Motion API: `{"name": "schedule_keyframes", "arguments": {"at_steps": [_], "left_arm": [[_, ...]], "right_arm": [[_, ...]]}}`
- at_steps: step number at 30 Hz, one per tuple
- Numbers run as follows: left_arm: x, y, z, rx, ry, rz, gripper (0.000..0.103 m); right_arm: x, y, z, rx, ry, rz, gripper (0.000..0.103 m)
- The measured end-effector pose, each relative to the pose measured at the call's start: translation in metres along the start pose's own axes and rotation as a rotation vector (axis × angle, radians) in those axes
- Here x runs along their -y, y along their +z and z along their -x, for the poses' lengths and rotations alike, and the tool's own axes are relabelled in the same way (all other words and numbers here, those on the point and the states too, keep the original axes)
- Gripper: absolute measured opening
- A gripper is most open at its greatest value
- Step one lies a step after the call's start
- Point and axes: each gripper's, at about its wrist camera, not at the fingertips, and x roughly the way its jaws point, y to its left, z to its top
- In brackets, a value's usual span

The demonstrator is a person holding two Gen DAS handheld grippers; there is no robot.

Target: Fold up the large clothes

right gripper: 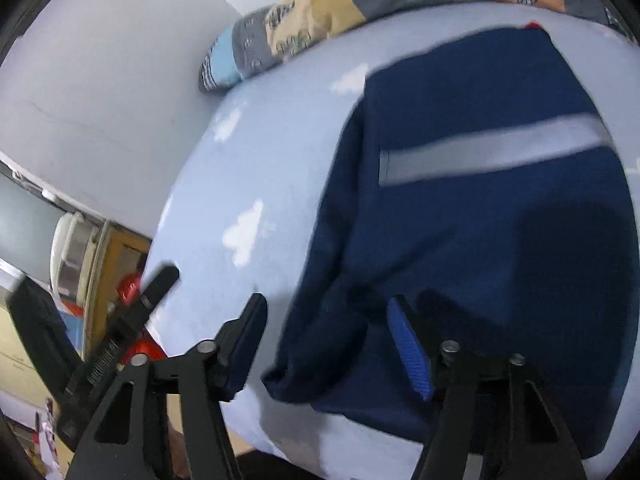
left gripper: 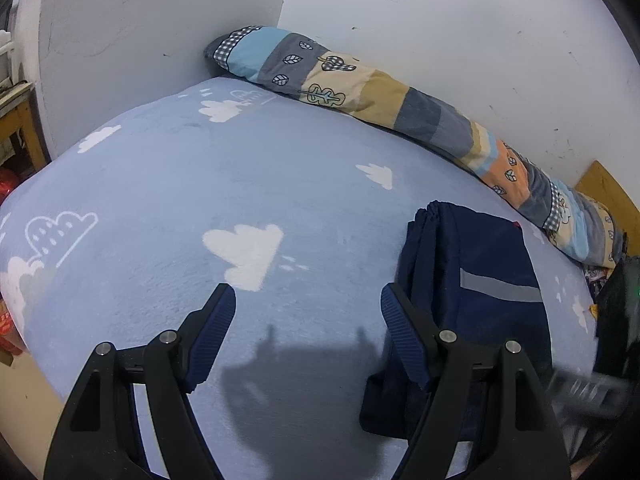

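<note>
Left wrist view: the left gripper (left gripper: 308, 300) hovered over the bed (left gripper: 240, 184), its fingers wide and empty; the folded garment (left gripper: 472, 280) lay at 3 o'clock, beside the bolster (left gripper: 360, 88).

Right wrist view: the right gripper (right gripper: 326, 314) had its fingers apart, empty, over the garment's (right gripper: 480, 220) near-left corner.
</note>
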Motion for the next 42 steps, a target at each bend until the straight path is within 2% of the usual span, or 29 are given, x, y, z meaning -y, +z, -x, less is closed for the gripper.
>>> {"name": "schedule_keyframes", "arguments": {"at_steps": [4,5,8,9,11,13,14,16,18,19,20,21,22,23,24,25,26,28,30,32,34,37,39,42], "left_arm": [[0.000,0.000,0.000,0.003,0.007,0.010,0.075],[-0.001,0.000,0.001,0.009,0.011,0.016,0.075],[-0.003,-0.001,0.003,0.011,-0.014,0.023,0.075],[0.000,-0.002,0.003,0.003,-0.043,0.012,0.075],[0.008,-0.006,-0.001,-0.034,-0.123,-0.023,0.075],[0.031,-0.017,-0.007,-0.083,-0.226,-0.103,0.075],[0.050,-0.026,-0.008,-0.103,-0.284,-0.176,0.075],[0.076,-0.041,-0.010,-0.113,-0.353,-0.265,0.075],[0.105,-0.051,-0.013,-0.175,-0.424,-0.348,0.075],[0.116,-0.058,-0.019,-0.214,-0.422,-0.381,0.075],[0.122,-0.064,-0.028,-0.242,-0.373,-0.410,0.075],[0.123,-0.068,-0.037,-0.267,-0.309,-0.423,0.075],[0.120,-0.070,-0.047,-0.299,-0.239,-0.420,0.075],[0.108,-0.070,-0.060,-0.338,-0.130,-0.393,0.077],[0.096,-0.070,-0.067,-0.358,-0.053,-0.377,0.078],[0.088,-0.069,-0.071,-0.373,-0.018,-0.363,0.088],[0.078,-0.068,-0.071,-0.382,-0.029,-0.335,0.089],[0.076,-0.069,-0.064,-0.361,-0.034,-0.344,0.089],[0.082,-0.073,-0.046,-0.287,-0.008,-0.419,0.089],[0.086,-0.073,-0.032,-0.225,-0.006,-0.444,0.088],[0.082,-0.064,-0.022,-0.177,-0.069,-0.397,0.088],[0.077,-0.054,-0.011,-0.116,-0.139,-0.341,0.088],[0.081,-0.049,-0.010,-0.096,-0.174,-0.318,0.088],[0.092,-0.044,-0.017,-0.109,-0.218,-0.303,0.088]], "right_arm": [[-0.005,-0.020,-0.028,-0.052,0.188,-0.049,0.061],[-0.003,-0.021,-0.029,-0.054,0.266,-0.073,0.061],[0.015,-0.012,-0.009,0.016,0.433,-0.192,0.060],[0.020,-0.007,0.004,0.034,0.422,-0.191,0.059],[0.026,0.001,0.040,0.102,0.290,-0.105,0.060],[0.038,-0.001,0.071,0.157,0.199,-0.070,0.061],[0.045,-0.003,0.084,0.173,0.154,-0.059,0.061],[0.059,-0.010,0.104,0.216,0.103,-0.056,0.061],[0.077,-0.019,0.115,0.241,0.081,-0.085,0.061],[0.087,-0.024,0.116,0.242,0.089,-0.108,0.059],[0.093,-0.028,0.118,0.245,0.091,-0.125,0.058],[0.100,-0.032,0.120,0.248,0.091,-0.136,0.055],[0.106,-0.035,0.123,0.246,0.088,-0.139,0.046],[0.112,-0.038,0.126,0.243,0.061,-0.142,0.040],[0.117,-0.038,0.127,0.237,0.036,-0.144,0.034],[0.122,-0.038,0.126,0.233,0.025,-0.149,0.032],[0.124,-0.041,0.128,0.236,0.033,-0.152,0.028],[0.126,-0.041,0.131,0.246,0.025,-0.134,0.026],[0.120,-0.041,0.131,0.269,-0.015,-0.083,0.023],[0.118,-0.043,0.126,0.273,-0.055,-0.051,0.022],[0.116,-0.045,0.108,0.251,-0.074,-0.021,0.021],[0.110,-0.057,0.069,0.169,-0.162,0.054,0.023],[0.116,-0.059,0.052,0.131,-0.152,0.069,0.023],[0.114,-0.047,0.056,0.076,-0.135,0.092,0.023]]}}
